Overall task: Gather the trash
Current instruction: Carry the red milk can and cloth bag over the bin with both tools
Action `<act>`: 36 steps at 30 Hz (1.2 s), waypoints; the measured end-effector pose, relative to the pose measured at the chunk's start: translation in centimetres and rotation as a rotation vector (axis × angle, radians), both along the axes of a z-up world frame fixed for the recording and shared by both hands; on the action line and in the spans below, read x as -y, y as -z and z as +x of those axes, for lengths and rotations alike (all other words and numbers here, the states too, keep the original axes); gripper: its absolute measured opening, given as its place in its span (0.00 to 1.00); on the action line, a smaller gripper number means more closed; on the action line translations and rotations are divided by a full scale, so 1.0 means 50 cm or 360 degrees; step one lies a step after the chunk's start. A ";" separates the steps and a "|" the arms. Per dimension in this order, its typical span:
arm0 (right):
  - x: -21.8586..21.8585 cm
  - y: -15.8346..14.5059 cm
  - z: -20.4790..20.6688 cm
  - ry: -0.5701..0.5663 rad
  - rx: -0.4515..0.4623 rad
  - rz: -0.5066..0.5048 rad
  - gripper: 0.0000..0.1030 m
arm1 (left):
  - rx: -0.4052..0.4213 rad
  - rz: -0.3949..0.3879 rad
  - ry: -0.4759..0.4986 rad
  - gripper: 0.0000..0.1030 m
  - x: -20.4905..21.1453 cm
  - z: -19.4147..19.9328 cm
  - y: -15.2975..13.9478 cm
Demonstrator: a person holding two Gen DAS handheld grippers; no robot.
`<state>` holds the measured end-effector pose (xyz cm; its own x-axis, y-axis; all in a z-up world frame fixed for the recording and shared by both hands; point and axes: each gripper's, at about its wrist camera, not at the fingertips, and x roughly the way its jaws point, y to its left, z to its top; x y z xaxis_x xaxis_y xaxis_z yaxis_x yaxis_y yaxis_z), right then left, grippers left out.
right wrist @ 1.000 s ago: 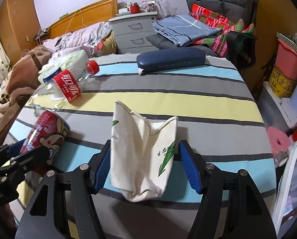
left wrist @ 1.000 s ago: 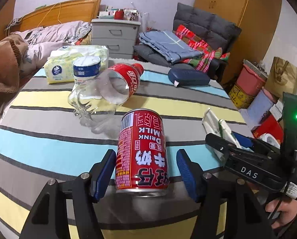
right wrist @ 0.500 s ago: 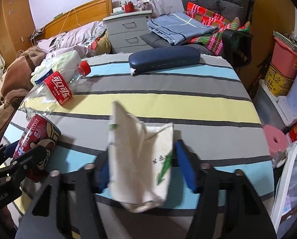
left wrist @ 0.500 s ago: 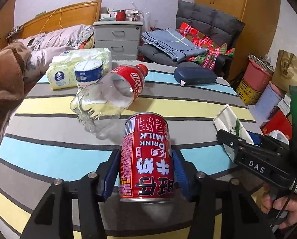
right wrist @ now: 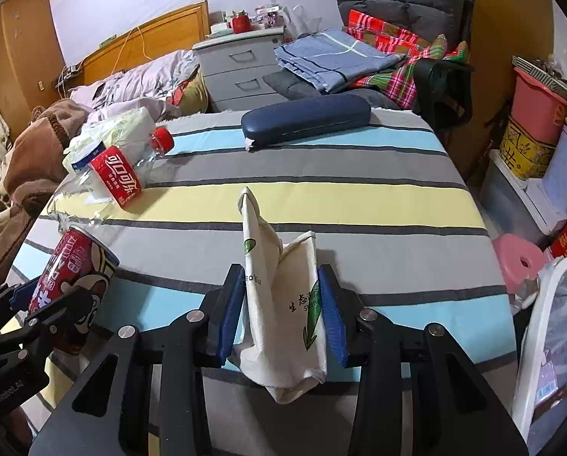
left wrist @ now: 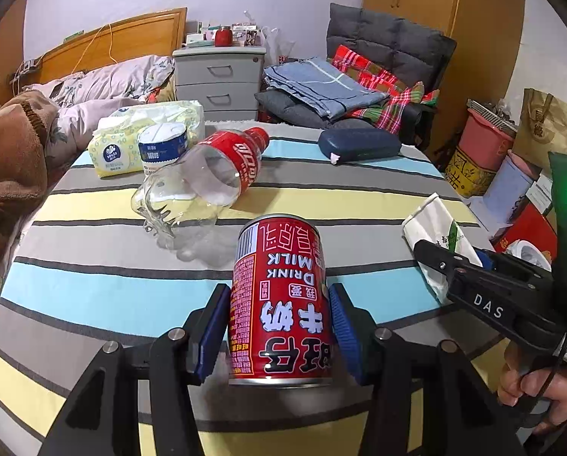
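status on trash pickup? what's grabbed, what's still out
Nothing looks binned yet. In hand: the left gripper has its jaws shut on the red milk can, and the right gripper is shut on the crumpled white paper bag. Left: the empty cola bottle lies on its side on the striped table.

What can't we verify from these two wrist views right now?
- Milk can, left wrist view: its near end is hidden, so open or sealed is unknown. The left gripper covers its sides.
- Cloth bag, right wrist view: its mouth is pinched by the right gripper, so any contents are hidden.
- Coke bottle, right wrist view: its base is see-through and partly behind the can.
- Glasses case: closed, inside unseen.
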<state>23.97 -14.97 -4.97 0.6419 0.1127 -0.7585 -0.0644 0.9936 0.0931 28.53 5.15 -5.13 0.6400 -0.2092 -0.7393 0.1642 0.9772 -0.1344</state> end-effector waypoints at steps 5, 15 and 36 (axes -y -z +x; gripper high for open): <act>0.011 -0.021 -0.023 0.0009 0.0049 0.0003 0.39 | 0.0037 0.0008 0.0035 0.51 0.019 -0.025 -0.021; 0.052 -0.068 -0.088 0.0051 0.0140 0.0012 0.39 | 0.0133 0.0001 0.0101 0.51 0.071 -0.093 -0.080; 0.219 -0.127 -0.228 0.0263 0.0279 -0.0032 0.39 | 0.0275 -0.0015 0.0423 0.51 0.301 -0.231 -0.168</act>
<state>12.57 -25.92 1.36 0.7724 -0.0189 -0.6349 0.0860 0.9935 0.0750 16.98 -9.90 3.26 0.6779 -0.3923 -0.6218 0.4347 0.8959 -0.0914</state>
